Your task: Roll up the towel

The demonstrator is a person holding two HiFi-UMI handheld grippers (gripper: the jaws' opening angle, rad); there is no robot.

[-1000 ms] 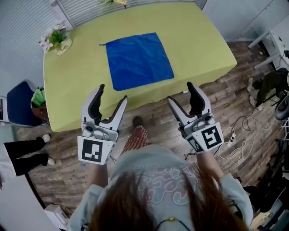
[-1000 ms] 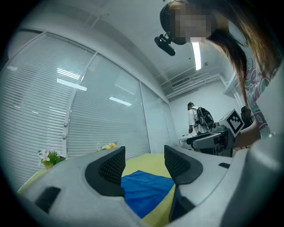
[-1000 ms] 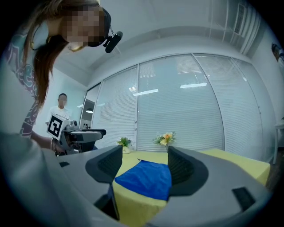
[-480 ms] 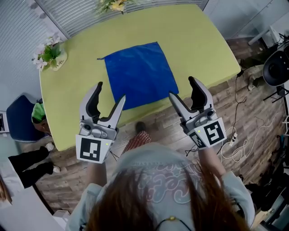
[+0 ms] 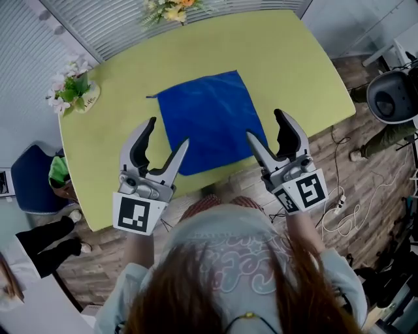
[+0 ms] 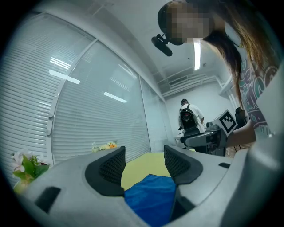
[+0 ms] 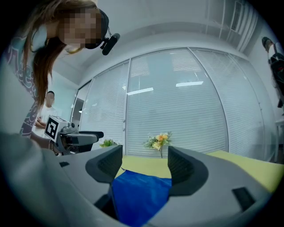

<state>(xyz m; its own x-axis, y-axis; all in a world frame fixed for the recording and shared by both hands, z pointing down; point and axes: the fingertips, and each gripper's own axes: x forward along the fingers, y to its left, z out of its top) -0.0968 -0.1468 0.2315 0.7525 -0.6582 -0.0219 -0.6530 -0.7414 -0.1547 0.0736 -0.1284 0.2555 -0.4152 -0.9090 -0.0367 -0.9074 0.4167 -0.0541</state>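
A blue towel (image 5: pixel 209 117) lies flat and spread out on the yellow-green table (image 5: pixel 294 72), near its front edge. My left gripper (image 5: pixel 161 137) is held open above the table's front edge, at the towel's near left corner, with nothing between its fingers. My right gripper (image 5: pixel 266 127) is open too, over the towel's near right corner. Between each gripper's jaws the towel shows: in the left gripper view the towel (image 6: pixel 148 197), in the right gripper view the towel (image 7: pixel 140 193). Neither gripper touches it.
A small flower pot (image 5: pixel 73 81) stands at the table's left end and a yellow bouquet (image 5: pixel 171 8) at the far edge. A blue chair (image 5: pixel 29 179) is at the left. A dark stool (image 5: pixel 392 94) and cables (image 5: pixel 349 209) lie on the wooden floor to the right.
Both grippers have come forward toward the table, from over the floor to above the towel's near edge. Both stay open. The towel has not moved on the table.
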